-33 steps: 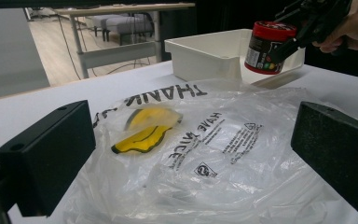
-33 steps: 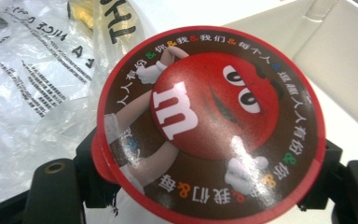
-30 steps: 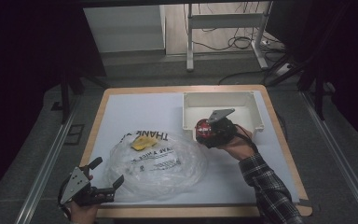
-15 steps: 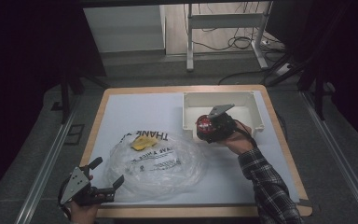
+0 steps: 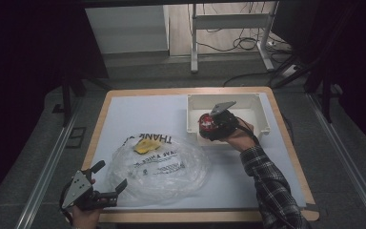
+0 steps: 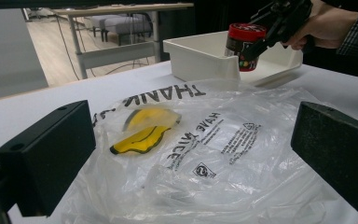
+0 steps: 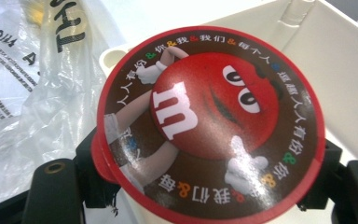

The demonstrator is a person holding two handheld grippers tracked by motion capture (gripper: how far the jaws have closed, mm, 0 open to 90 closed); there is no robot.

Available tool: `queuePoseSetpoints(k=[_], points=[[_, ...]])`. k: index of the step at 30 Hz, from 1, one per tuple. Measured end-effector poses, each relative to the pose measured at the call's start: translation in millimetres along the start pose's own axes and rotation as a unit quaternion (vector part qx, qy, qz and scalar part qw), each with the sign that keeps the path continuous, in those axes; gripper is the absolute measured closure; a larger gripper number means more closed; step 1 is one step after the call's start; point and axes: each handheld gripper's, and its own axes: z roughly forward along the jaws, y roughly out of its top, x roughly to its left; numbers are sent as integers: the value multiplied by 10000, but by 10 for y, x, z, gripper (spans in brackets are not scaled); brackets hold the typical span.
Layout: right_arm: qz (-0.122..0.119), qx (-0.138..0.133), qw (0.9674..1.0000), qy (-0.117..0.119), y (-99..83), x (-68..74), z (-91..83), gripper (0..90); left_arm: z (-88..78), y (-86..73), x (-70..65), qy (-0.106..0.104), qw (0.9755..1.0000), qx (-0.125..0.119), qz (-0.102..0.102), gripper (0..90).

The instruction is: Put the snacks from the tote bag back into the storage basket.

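High view: right hand-held gripper [image 5: 213, 125] clamps the red-lidded tub [image 5: 206, 123] over the tray [image 5: 262, 119] edge, not yet set down; left hand-held gripper [image 5: 106, 180] gapes, idle beside the bag [image 5: 171, 176].

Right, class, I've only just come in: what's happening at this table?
A person works with a gripper in each hand. The right gripper is shut on a red-lidded candy tub and holds it over the near edge of the white bin. The left gripper hangs open at the table's near corner, facing a crumpled clear plastic bag with a yellow item inside.
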Motion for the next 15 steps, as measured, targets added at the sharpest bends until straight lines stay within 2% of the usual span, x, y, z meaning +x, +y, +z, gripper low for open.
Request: queuePoseSetpoints(k=[15], points=[[-36,9,10000,41,75,-80,165,259,0,0,2,-7,10000,-9,-6,0]])
